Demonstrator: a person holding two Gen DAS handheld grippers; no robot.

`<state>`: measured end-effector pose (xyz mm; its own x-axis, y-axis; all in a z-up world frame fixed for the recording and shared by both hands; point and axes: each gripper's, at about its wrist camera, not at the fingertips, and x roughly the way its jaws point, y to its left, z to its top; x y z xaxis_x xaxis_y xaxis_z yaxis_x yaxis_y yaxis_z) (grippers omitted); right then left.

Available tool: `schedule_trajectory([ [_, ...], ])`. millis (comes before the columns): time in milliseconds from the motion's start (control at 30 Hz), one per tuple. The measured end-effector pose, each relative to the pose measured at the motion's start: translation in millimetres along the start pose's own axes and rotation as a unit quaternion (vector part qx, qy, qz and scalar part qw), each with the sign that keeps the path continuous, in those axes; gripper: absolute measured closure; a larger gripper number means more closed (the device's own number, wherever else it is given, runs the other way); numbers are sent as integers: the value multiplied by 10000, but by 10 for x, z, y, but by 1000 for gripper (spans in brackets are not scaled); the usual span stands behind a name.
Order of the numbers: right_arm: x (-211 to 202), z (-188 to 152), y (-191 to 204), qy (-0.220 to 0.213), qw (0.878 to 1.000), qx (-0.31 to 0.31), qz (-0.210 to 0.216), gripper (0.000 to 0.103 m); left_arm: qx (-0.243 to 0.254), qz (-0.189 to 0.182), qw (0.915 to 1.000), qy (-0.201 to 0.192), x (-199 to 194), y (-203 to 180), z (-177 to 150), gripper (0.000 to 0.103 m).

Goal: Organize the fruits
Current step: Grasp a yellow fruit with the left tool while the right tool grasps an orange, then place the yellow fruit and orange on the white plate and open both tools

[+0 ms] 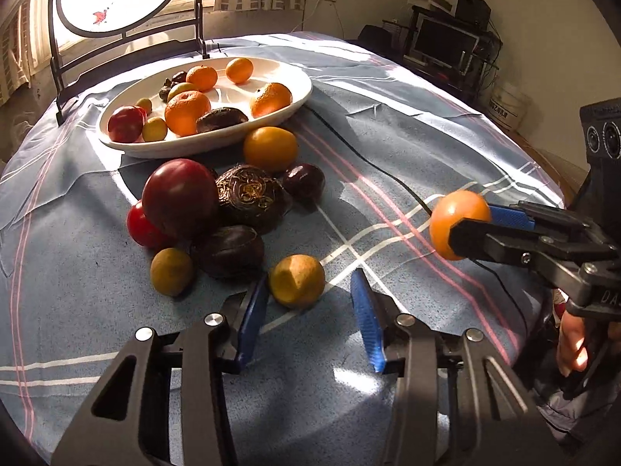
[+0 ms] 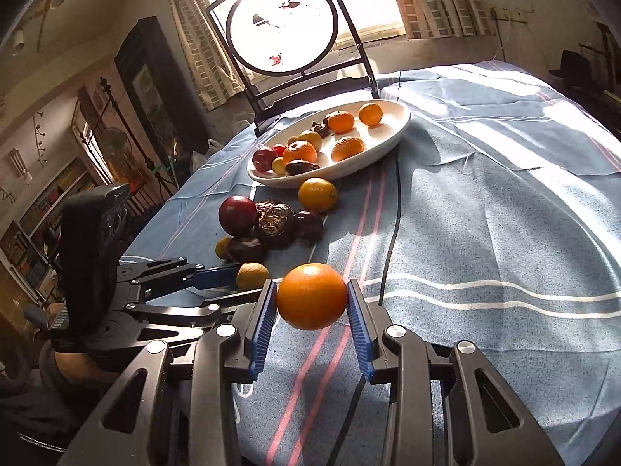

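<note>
Crowding the plate: loose fruit

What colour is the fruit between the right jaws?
Orange fruit, seen best in the right wrist view.

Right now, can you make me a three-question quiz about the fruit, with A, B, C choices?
1. Where is the white plate?
A. on the blue cloth
B. on the floor
C. on a shelf

2. What colour is the fruit in the right gripper?
A. green
B. orange
C. purple

3. What are the left gripper fingers doing?
A. squeezing a red apple
B. holding the plate
C. open around a small yellow fruit

Answers: 1 A, the plate rests on the cloth. 2 B, an orange fruit sits between its pads. 3 C, a gap shows beside the fruit.
</note>
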<state>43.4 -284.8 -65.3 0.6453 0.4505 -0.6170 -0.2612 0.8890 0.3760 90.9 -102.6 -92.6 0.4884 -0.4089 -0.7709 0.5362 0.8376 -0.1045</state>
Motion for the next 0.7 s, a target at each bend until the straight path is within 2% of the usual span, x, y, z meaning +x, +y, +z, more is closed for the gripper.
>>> schedule_trajectory([
  [67, 7, -4, -6, 11, 10000, 16, 14, 66, -53, -24, 10000, -16, 18, 30, 34, 63],
  [100, 3, -4, -4, 7, 10000, 18, 11, 66, -72, -84, 9999, -26, 17, 45, 37, 73],
  [133, -5, -6, 1, -6, 10000, 10, 4, 66, -64, -125, 9999, -20, 23, 51, 35, 77],
  [233, -20, 2, 13, -39, 10000, -23, -20, 66, 86, -136, 9999, -58, -17, 24, -15, 77],
  [333, -25, 16, 27, -47, 10000, -60, -41, 66, 26, -180, 9997, -157, -111, 56, -76, 77],
  [433, -13, 98, 35, -51, 9999, -114, -72, 66, -77, -155, 9988, -461, -300, 127, -66, 77],
  [567, -8, 394, 72, -198, 9995, -258, -65, 66, -187, 38, 9958, -890, -552, 315, 112, 77],
  [700, 115, 853, 76, -322, 9989, -342, -15, 66, -301, 249, 9937, -1051, -571, 572, 441, 77],
])
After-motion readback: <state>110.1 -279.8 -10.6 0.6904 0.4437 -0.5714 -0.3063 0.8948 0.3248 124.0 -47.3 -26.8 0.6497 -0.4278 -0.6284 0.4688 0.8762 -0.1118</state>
